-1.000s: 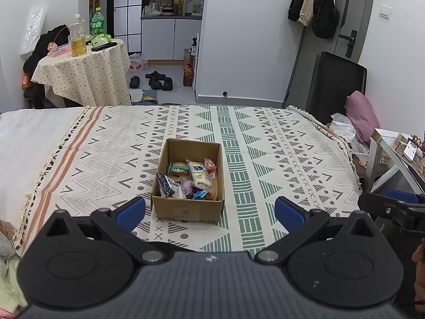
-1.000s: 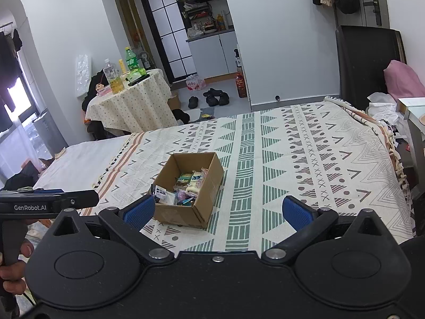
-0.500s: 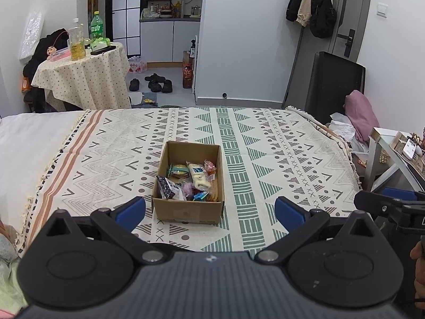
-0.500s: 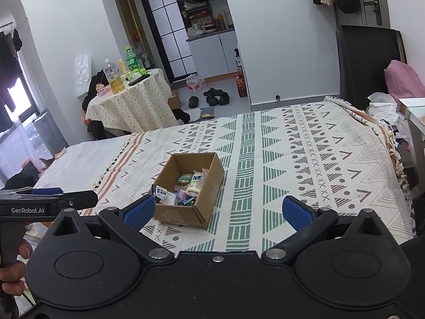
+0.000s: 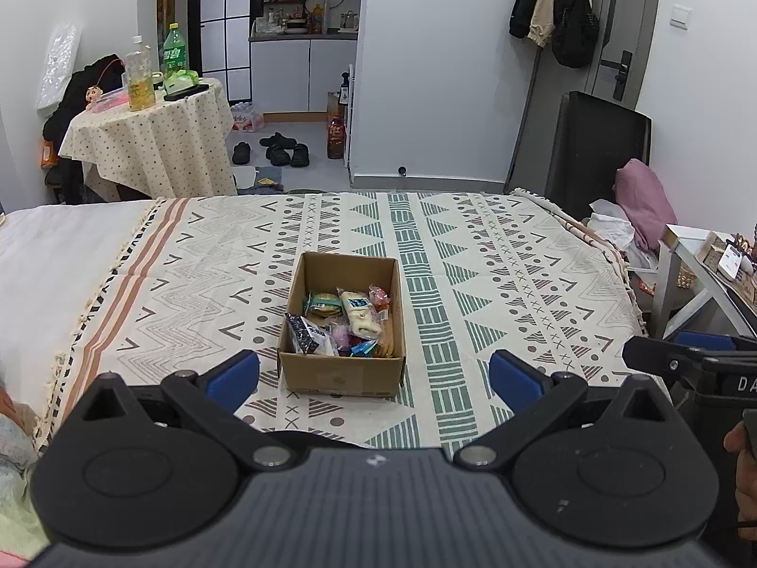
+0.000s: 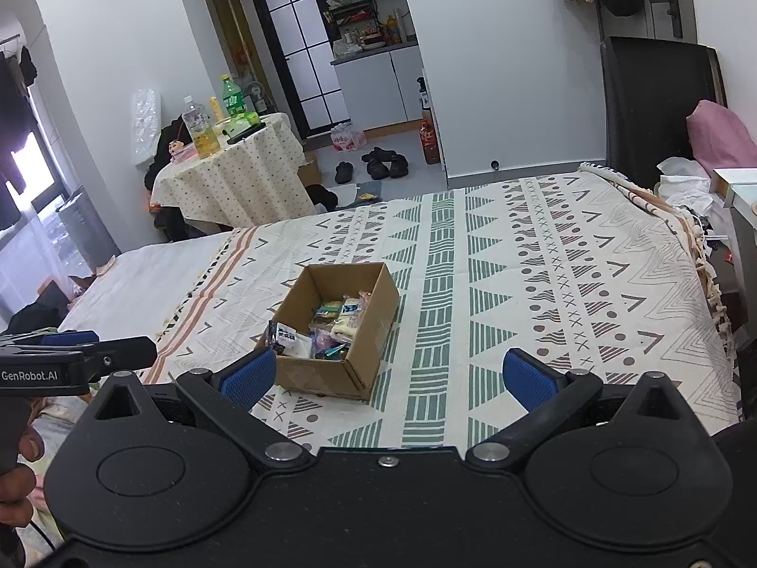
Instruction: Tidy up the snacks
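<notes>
- Left gripper (image 5: pixel 374 374), black with blue pads: jaws spread wide, holding nothing, hovering over the near edge of the bed.
- Open brown cardboard box (image 5: pixel 341 371): on the patterned cream, green and rust bedspread (image 5: pixel 497 284), centre, just beyond the left gripper's fingers.
- Assorted wrapped snacks (image 5: pixel 341 326): loose inside the box, piled toward its near end.
- Right gripper (image 6: pixel 389 376), same build: jaws wide apart, empty, box near its left finger.

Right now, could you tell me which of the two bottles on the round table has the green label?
The far bottle, with a green cap and label. The near bottle is clear, with yellowish liquid. Both stand upright on the round table.
</notes>
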Demonstrator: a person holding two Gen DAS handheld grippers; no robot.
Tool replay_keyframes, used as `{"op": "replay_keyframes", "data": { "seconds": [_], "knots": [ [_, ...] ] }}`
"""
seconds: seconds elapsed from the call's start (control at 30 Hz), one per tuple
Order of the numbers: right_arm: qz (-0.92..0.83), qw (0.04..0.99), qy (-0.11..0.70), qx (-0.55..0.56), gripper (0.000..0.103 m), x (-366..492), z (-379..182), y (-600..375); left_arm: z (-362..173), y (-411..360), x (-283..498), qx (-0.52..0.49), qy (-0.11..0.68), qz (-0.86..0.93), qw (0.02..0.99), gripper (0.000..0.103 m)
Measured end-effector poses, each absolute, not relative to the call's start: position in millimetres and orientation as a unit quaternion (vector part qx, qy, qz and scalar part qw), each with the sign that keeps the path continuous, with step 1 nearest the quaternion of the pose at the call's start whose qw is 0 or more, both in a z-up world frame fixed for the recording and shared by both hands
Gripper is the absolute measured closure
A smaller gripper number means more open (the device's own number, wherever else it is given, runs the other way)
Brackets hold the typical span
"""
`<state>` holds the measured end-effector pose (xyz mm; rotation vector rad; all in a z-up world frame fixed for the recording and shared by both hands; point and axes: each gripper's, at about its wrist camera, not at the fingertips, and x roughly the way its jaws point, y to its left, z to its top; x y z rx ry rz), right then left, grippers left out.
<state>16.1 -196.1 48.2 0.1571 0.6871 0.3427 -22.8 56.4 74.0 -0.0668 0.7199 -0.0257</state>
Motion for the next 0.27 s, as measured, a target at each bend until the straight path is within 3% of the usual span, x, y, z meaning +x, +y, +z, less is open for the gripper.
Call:
{"op": "replay_keyframes", "data": {
  "seconds": [0.27],
  "knots": [
    [0.166,0.924,0.335,0.077,0.0,15.9,48.0,-195.8,74.6,57.0,-23.6,-0.035,0.35,-0.017,0.936,0.0]
  ]
}}
